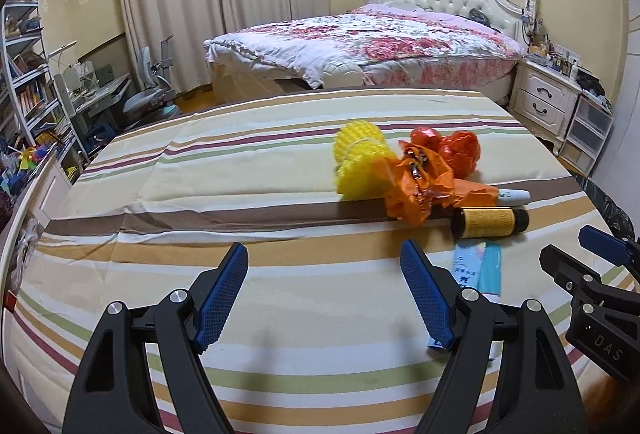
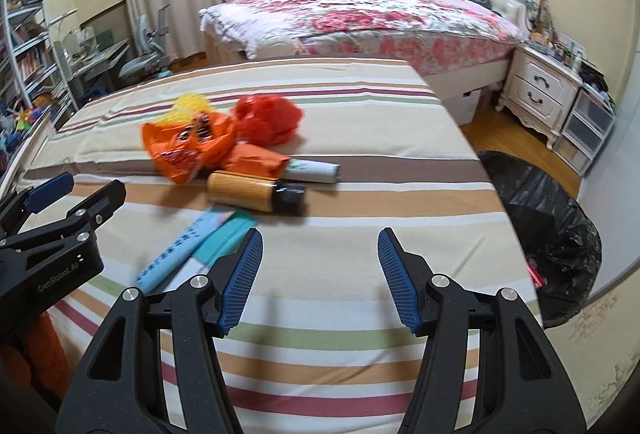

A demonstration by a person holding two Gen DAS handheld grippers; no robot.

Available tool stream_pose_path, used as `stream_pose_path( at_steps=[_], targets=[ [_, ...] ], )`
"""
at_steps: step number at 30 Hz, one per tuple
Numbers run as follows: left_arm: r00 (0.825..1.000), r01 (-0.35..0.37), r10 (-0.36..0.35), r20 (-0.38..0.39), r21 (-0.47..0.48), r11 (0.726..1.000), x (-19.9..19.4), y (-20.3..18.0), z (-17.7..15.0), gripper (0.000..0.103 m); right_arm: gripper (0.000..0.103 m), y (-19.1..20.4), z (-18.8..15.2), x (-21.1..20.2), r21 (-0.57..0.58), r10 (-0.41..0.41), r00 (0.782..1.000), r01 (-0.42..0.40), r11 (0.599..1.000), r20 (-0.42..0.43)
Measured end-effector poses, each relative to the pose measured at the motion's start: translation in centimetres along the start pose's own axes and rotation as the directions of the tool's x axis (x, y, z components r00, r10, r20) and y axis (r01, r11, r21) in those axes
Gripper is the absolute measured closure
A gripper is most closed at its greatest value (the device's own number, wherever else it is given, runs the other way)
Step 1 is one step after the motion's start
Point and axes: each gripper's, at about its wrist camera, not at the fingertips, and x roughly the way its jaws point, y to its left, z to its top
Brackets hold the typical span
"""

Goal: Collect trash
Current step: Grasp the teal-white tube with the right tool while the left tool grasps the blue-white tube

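Observation:
Trash lies in a heap on the striped tablecloth [image 1: 200, 194]: a yellow foam net [image 1: 358, 158], a crumpled orange wrapper [image 1: 416, 186], a red plastic bag [image 2: 266, 118], a white tube [image 2: 314, 171], a dark bottle with a yellow label [image 2: 254, 192] and light blue packets [image 2: 192, 244]. My left gripper [image 1: 325, 298] hovers open over the cloth, short of the heap, nothing between its fingers. My right gripper [image 2: 320, 280] is open too, empty, to the right of the packets. A bin lined with a black bag [image 2: 548, 226] stands off the table's right edge.
A bed with a floral quilt [image 1: 360, 42] stands beyond the table, a white nightstand [image 1: 544, 98] to its right. Shelves and a desk with a chair [image 1: 152, 94] crowd the left side. Wooden floor [image 2: 512, 138] shows between table, bed and bin.

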Motion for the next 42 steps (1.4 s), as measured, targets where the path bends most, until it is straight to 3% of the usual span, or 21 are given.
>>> stream_pose_path(
  at_steps=[11, 22, 31, 42],
  targets=[
    [1.000, -0.022, 0.021, -0.022, -0.069, 0.997, 0.0, 3.9, -1.2, 0.027, 0.044, 4.7, -0.5, 1.0, -0.100, 0.039, 0.998, -0.044, 0.994, -0.055],
    [1.000, -0.003, 0.002, -0.016, -0.060, 0.998, 0.0, 3.4, -1.1, 0.027, 0.045, 3.3, -1.0, 1.6, -0.090, -0.002, 0.996, -0.006, 0.996, -0.090],
    [0.999, 0.023, -0.024, -0.022, -0.039, 0.999, -0.3, 2.0, -1.2, 0.027, 0.080, 2.6, -1.2, 1.3, -0.099, 0.013, 0.995, -0.023, 0.995, -0.099],
    [0.994, 0.099, -0.098, -0.043, 0.013, 0.995, -0.5, -2.1, -1.2, 0.027, 0.081, -2.4, -1.9, 0.7, -0.036, -0.061, 0.995, 0.058, 0.998, -0.076]
  ],
)
